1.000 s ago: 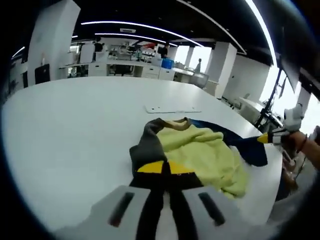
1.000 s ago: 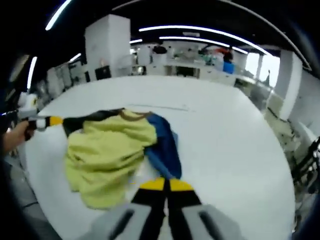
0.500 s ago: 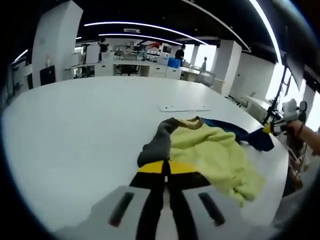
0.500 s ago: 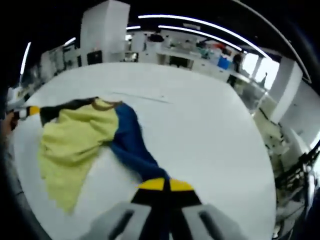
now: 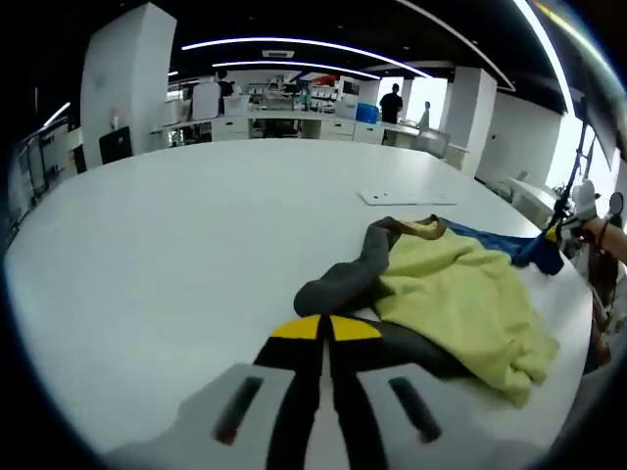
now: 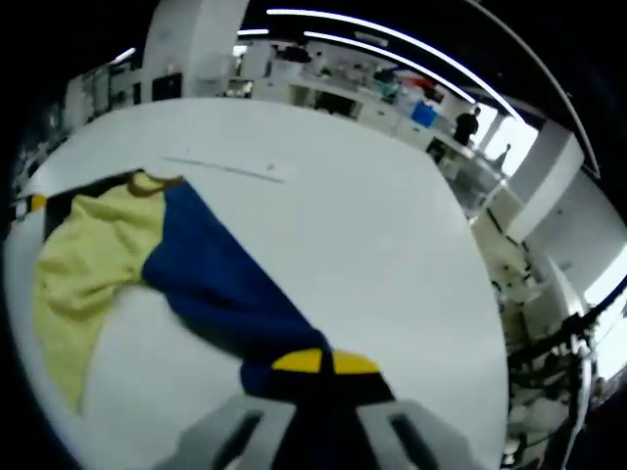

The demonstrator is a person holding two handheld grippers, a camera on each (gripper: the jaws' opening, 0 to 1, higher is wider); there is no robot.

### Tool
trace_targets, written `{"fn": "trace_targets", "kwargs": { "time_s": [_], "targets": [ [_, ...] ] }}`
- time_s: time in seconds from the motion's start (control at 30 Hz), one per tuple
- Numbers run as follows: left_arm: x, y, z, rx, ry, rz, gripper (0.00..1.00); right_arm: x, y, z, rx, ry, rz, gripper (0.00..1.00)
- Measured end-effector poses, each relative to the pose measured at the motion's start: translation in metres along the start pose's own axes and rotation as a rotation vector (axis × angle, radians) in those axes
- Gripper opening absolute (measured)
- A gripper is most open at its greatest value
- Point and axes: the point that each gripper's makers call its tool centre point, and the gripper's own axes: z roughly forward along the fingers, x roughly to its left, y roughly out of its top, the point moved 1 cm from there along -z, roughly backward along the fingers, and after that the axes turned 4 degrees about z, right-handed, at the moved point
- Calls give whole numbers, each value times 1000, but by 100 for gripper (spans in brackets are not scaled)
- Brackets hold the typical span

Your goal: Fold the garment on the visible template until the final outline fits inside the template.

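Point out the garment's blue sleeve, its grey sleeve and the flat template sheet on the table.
blue sleeve (image 6: pixel 211 284), right gripper view, middle of the stretched sleeve
grey sleeve (image 5: pixel 345 281), left gripper view, mid-length of the sleeve
template sheet (image 5: pixel 404 198), left gripper view, centre of the flat sheet

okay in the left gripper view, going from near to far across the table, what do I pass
left gripper → dark grey sleeve → yellow body of the garment → tan collar → flat white template sheet → far counters with a person standing

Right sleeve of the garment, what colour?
Dark blue sleeve, clearest in the right gripper view.
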Motion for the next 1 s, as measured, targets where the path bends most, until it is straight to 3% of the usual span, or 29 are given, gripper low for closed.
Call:
{"fn": "trace_targets", "kwargs": {
  "time_s": [0.1,0.3,0.6,0.73,0.83,1.0],
  "targets": [
    [4,-5,1,17,26,45,0,-8,-7,4,27,-19,24,0],
    [17,-11,11,43,30,54,0,-19,-8,20,53,-30,31,0],
    [31,-14,16,67,61,46,0,-16,-12,28,93,-34,11,0],
    [32,-14,16,65,58,36,0,-17,-7,36,89,-34,15,0],
    [27,-15,10,63,66,35,2,-14,3,40,37,-4,86,0],
    [18,-8,2,4,38,-22,27,-1,8,31,3,35,136,38]
  ]
}}
